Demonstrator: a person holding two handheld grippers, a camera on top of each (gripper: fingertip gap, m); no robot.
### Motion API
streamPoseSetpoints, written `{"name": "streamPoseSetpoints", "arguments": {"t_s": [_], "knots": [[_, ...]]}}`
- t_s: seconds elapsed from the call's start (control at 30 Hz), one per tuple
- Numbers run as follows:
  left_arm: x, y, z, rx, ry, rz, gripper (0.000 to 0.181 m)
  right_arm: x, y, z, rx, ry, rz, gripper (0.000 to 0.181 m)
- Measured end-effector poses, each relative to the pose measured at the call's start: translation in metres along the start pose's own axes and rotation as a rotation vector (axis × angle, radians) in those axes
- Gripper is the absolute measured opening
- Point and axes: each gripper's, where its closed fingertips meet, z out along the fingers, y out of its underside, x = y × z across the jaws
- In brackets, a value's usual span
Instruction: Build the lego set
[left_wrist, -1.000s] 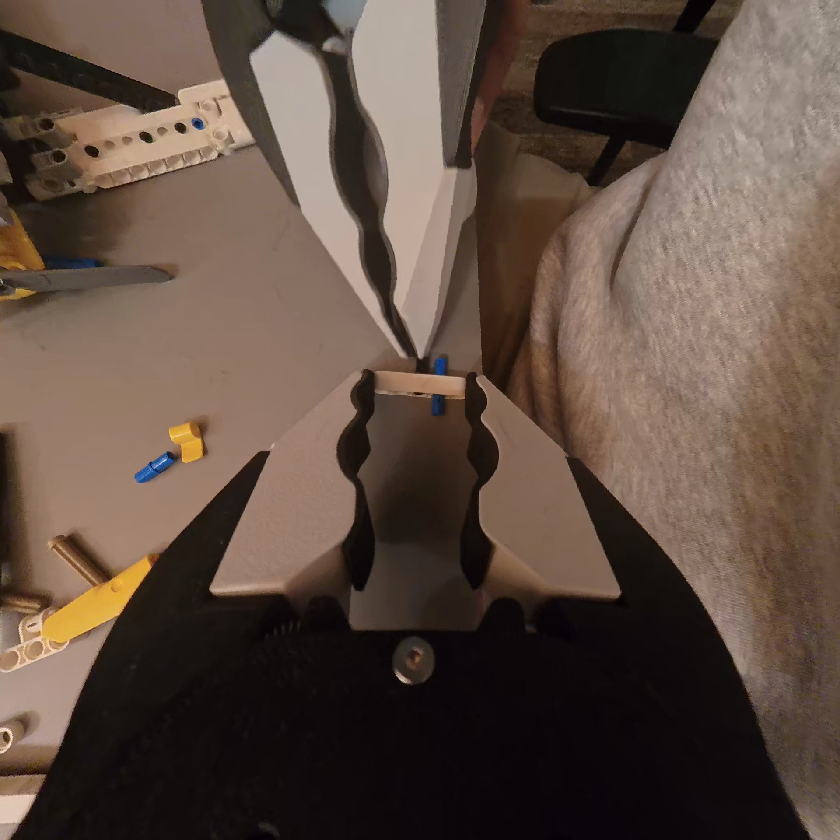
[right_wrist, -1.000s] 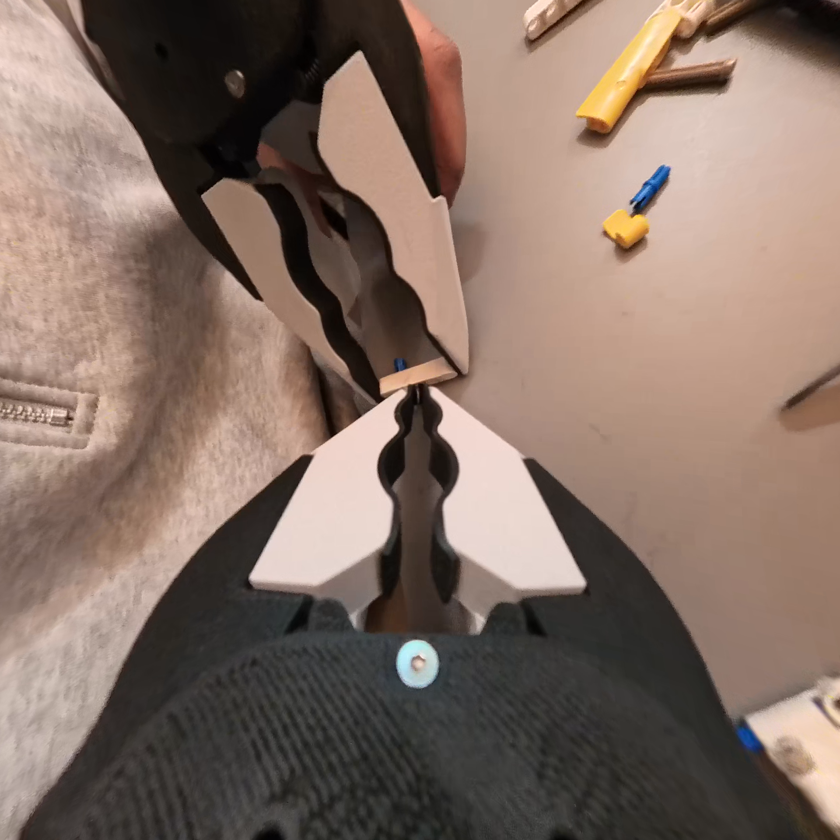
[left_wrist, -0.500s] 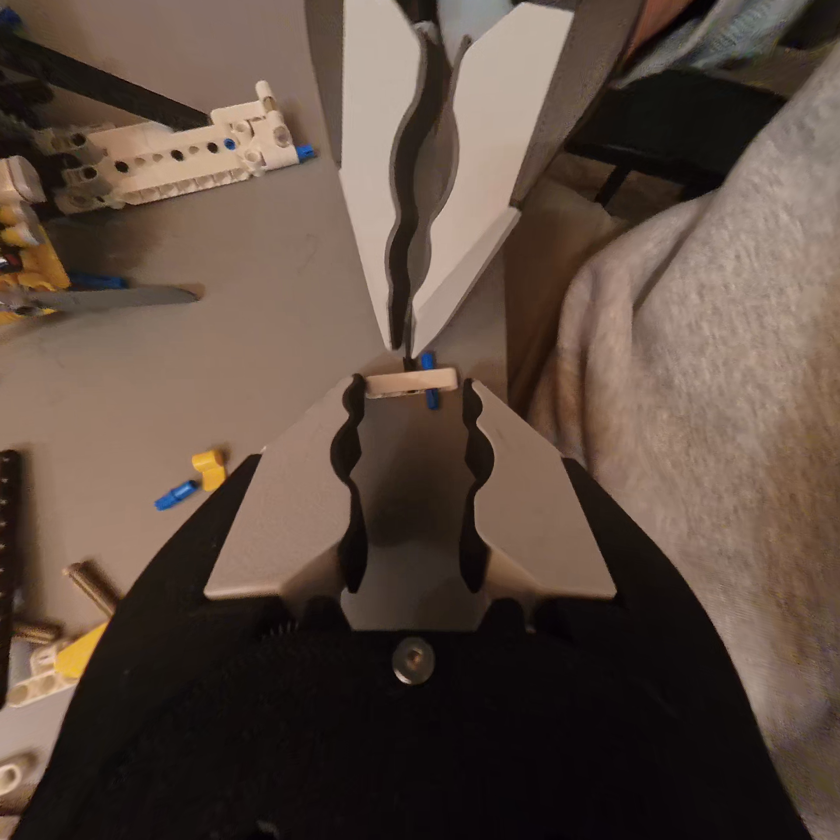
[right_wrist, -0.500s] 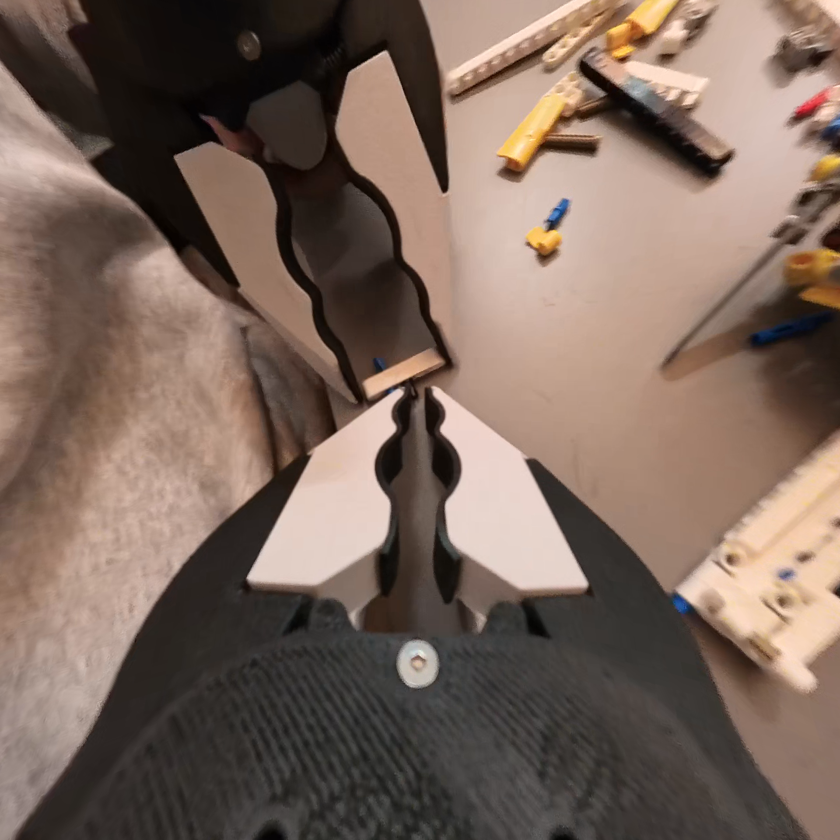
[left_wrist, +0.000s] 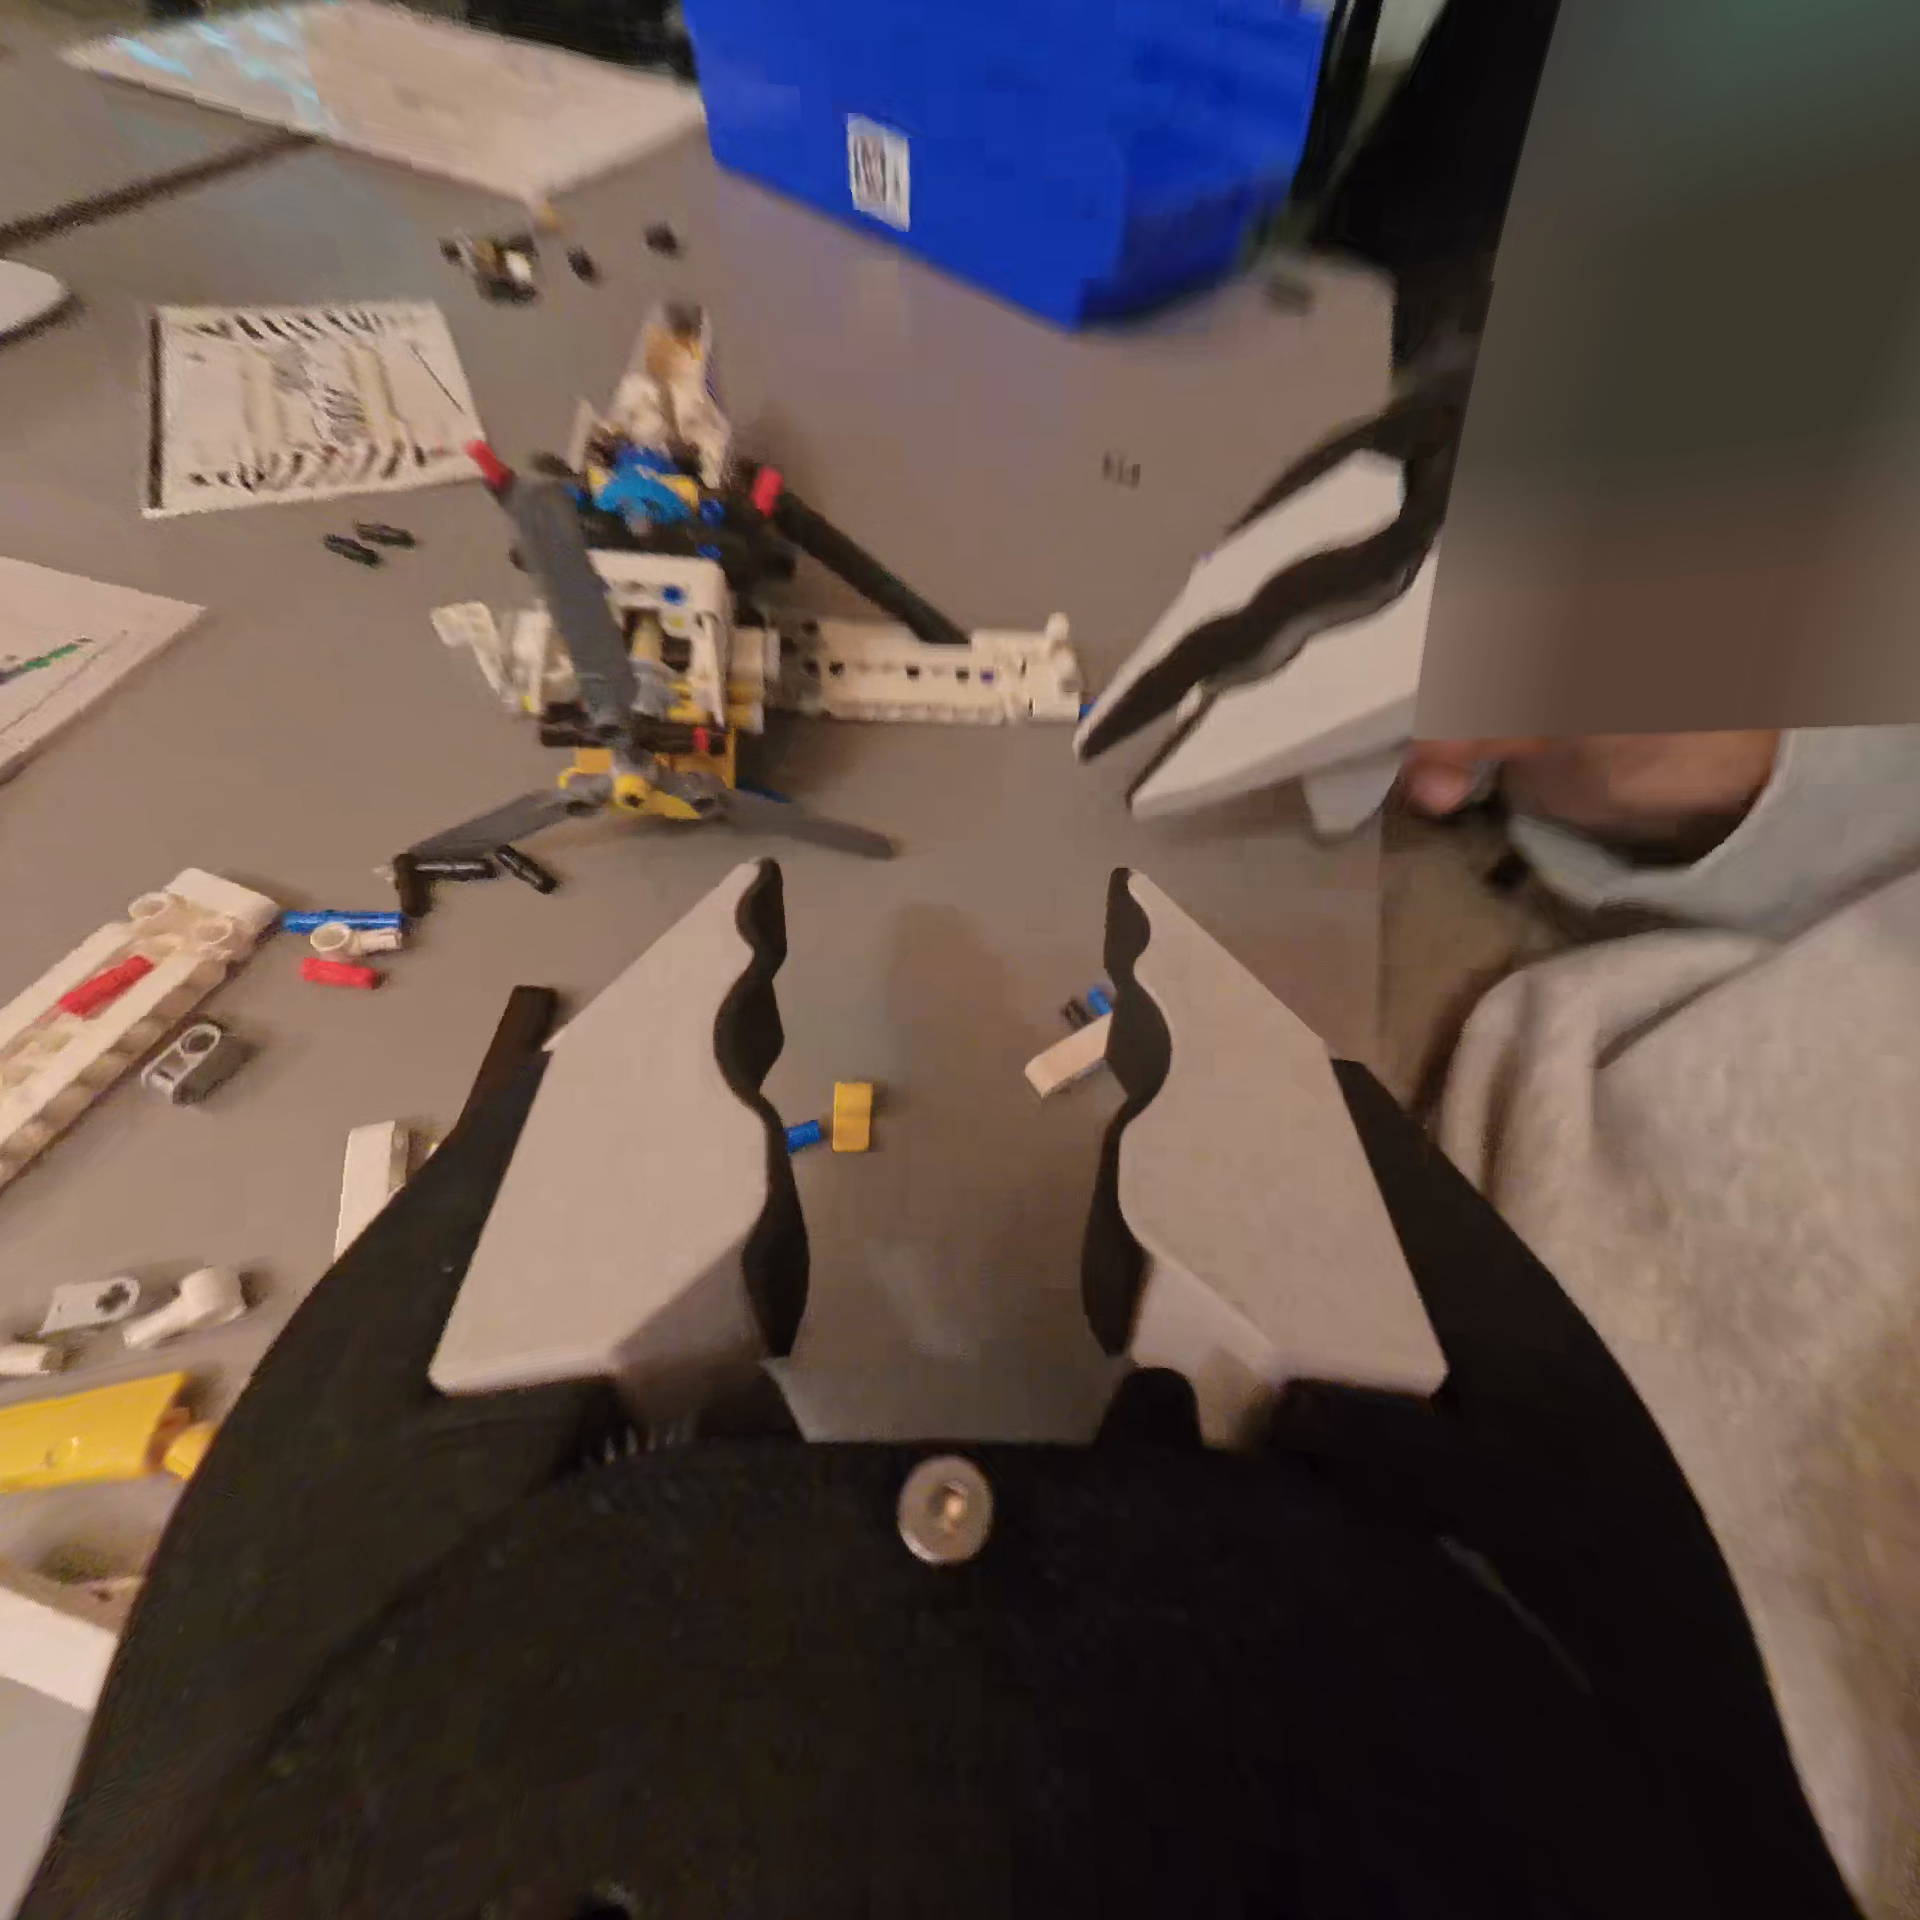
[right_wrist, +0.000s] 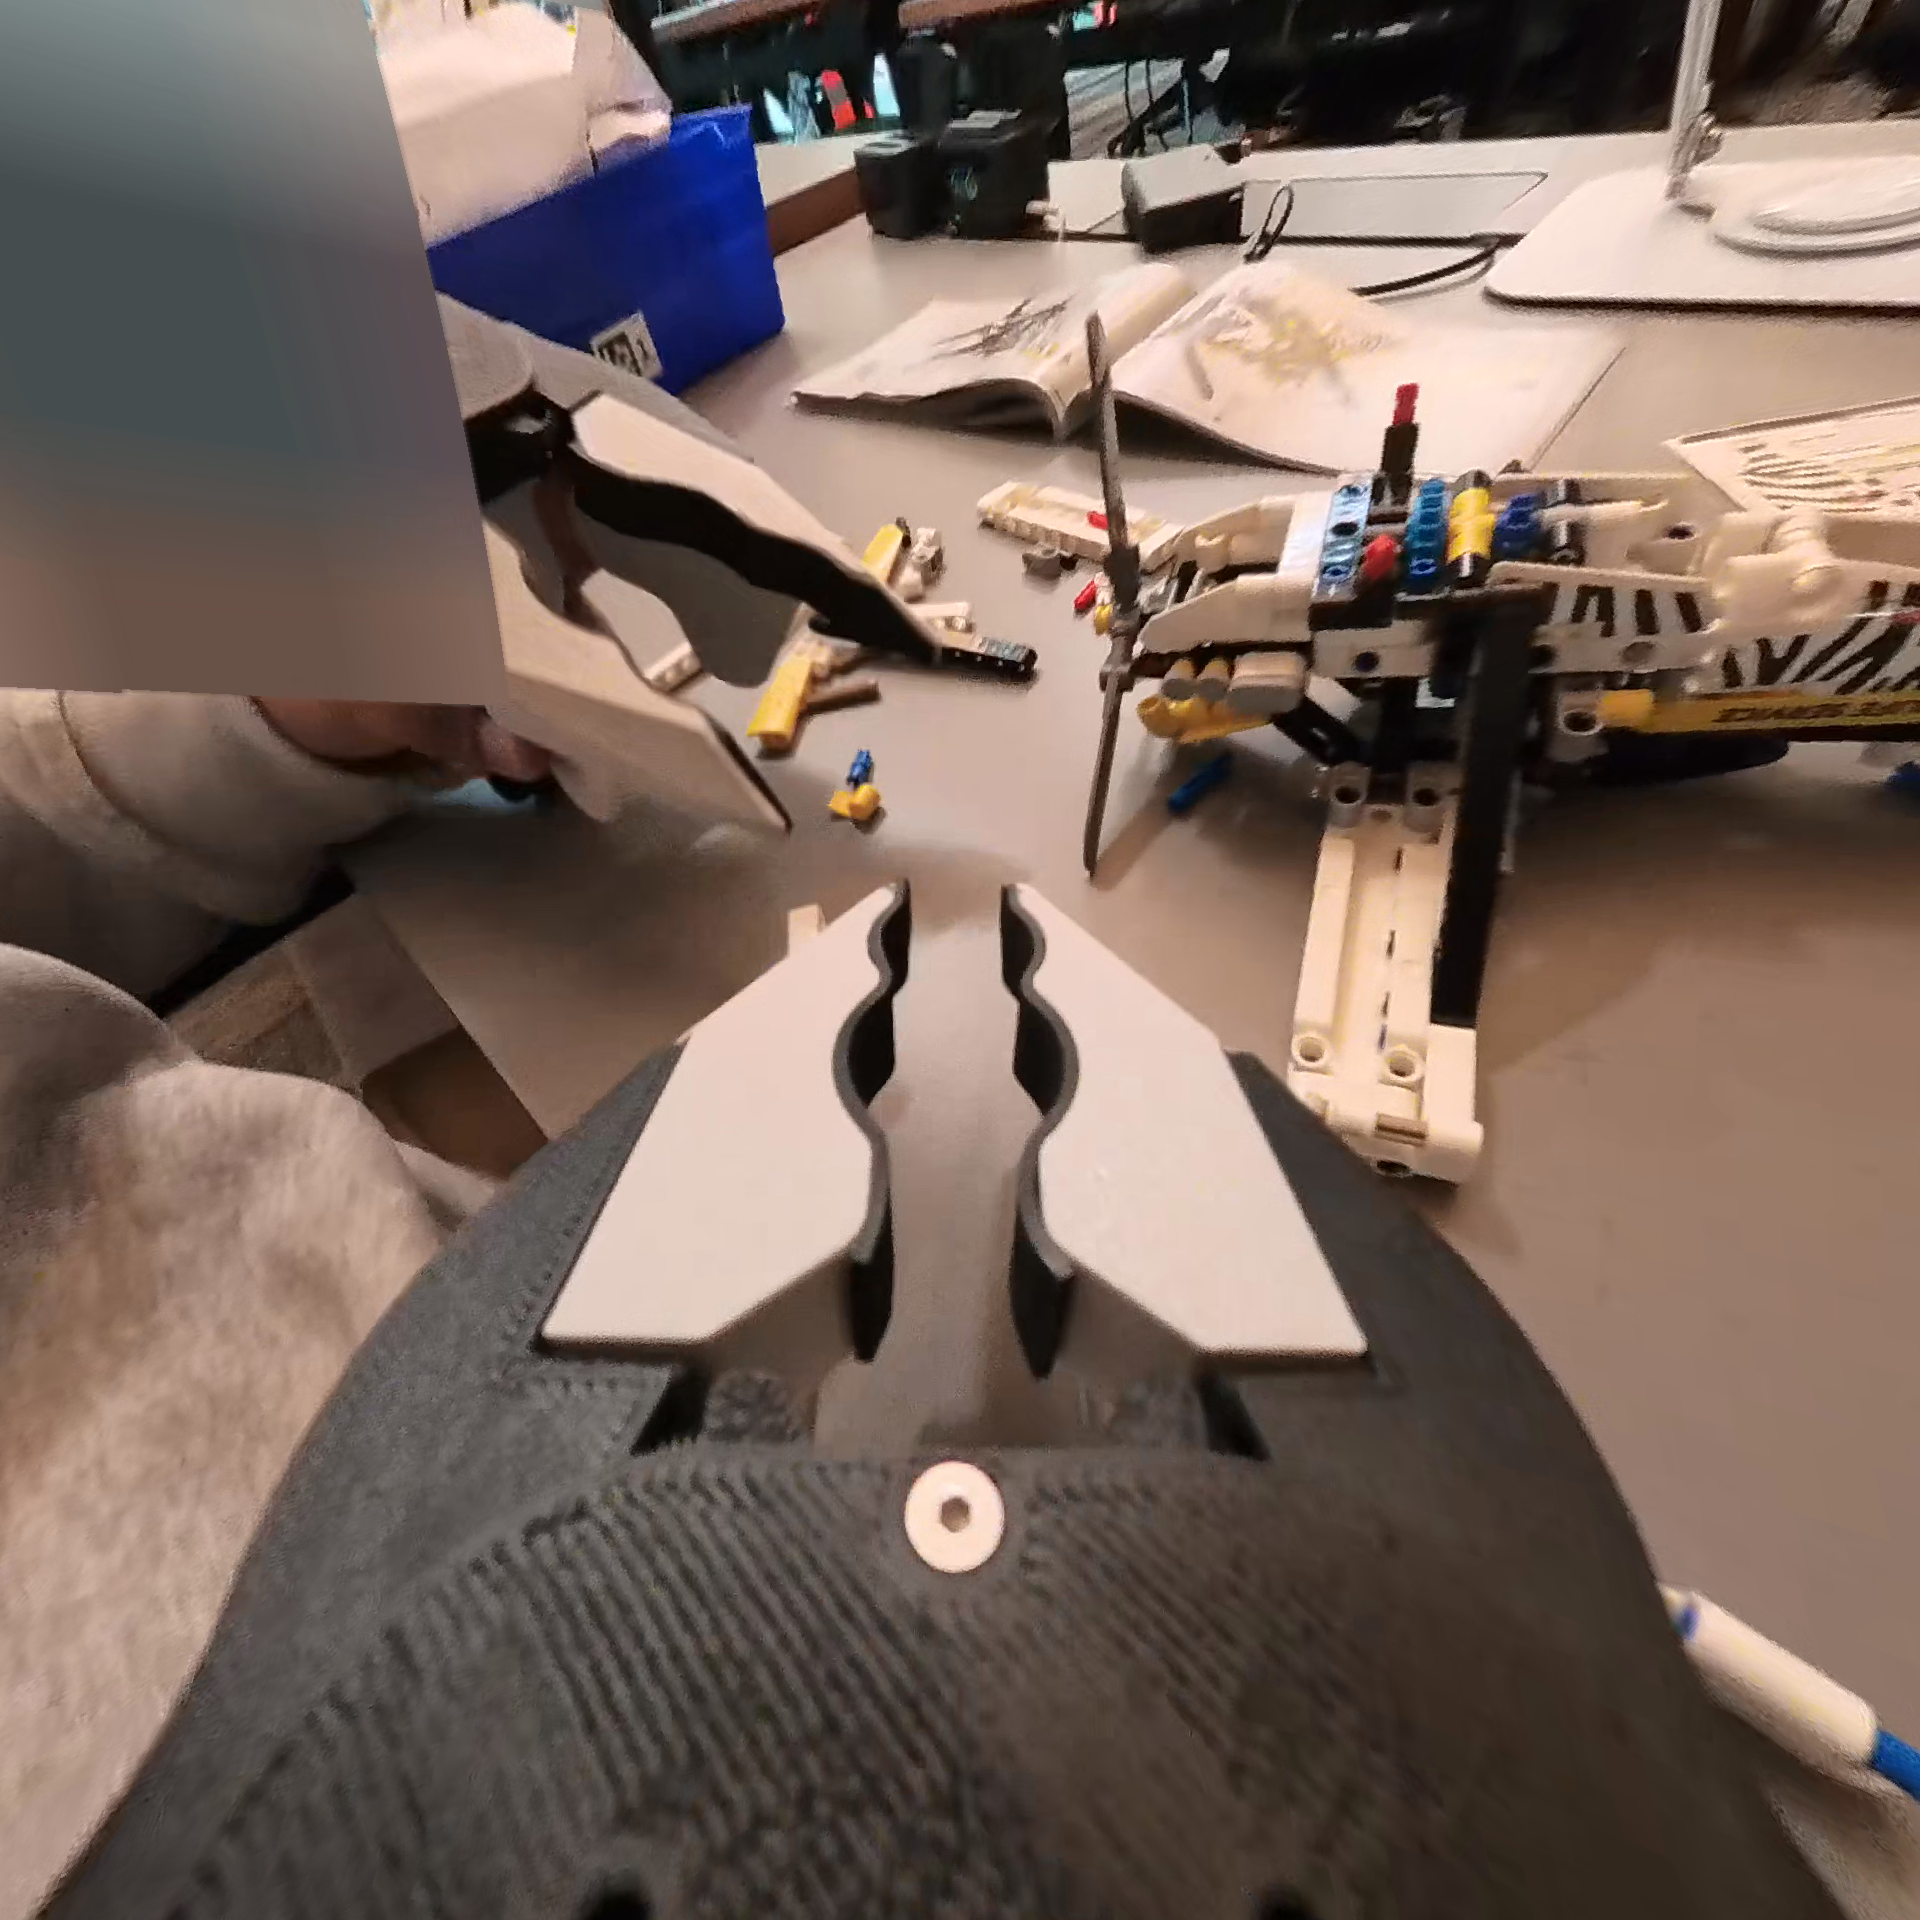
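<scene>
My left gripper (left_wrist: 940, 873) is open and empty above the grey table. A small white beam with a blue pin (left_wrist: 1060, 1065) lies on the table just inside its right finger. A yellow piece with a blue pin (left_wrist: 852, 1117) lies between the fingers. My right gripper (right_wrist: 954, 894) is slightly open with nothing between the fingers. The white beam (right_wrist: 805, 920) shows just left of it. The partly built helicopter model (right_wrist: 1455, 613) stands ahead; it also shows in the left wrist view (left_wrist: 644, 623). Each gripper shows in the other's view, the right (left_wrist: 1112, 769) and the left (right_wrist: 862, 738).
A blue bin (left_wrist: 1018, 156) stands at the back. An open instruction booklet (right_wrist: 1195, 364) and a sticker sheet (left_wrist: 301, 405) lie behind the model. Loose white, red and yellow parts (left_wrist: 156, 987) lie at the left. The table edge and a grey sleeve (left_wrist: 1714, 1195) are at the right.
The grippers have drawn apart and tilted up toward the table. The left let go of the white beam, which now lies on the table. The right has opened a little.
</scene>
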Motion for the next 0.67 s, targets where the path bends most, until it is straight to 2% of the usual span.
{"name": "streamPoseSetpoints", "arguments": {"t_s": [0.1, 0.17, 0.33, 0.47, 0.57, 0.67], "knots": [[-0.003, -0.017, -0.013, 0.149, 0.045, -0.107, 0.059, -0.003, 0.006, 0.007, -0.037, -0.005, 0.001, 0.019], [-0.006, -0.021, -0.016, 0.19, 0.055, -0.138, 0.059, -0.002, 0.013, 0.011, -0.082, 0.015, -0.027, 0.021], [-0.006, -0.021, -0.017, 0.196, 0.079, -0.162, 0.057, -0.004, 0.016, 0.013, -0.089, 0.026, -0.07, 0.019], [-0.007, -0.022, -0.017, 0.202, 0.097, -0.176, 0.057, -0.004, 0.0, 0.002, 0.03, -0.05, 0.041, 0.015], [-0.008, -0.023, -0.016, 0.202, 0.104, -0.176, 0.057, -0.003, -0.003, 0.0, 0.045, -0.094, 0.114, 0.019], [-0.007, -0.022, -0.014, 0.191, 0.109, -0.17, 0.057, -0.003, -0.001, 0.002, 0.031, -0.083, 0.094, 0.019]]}}
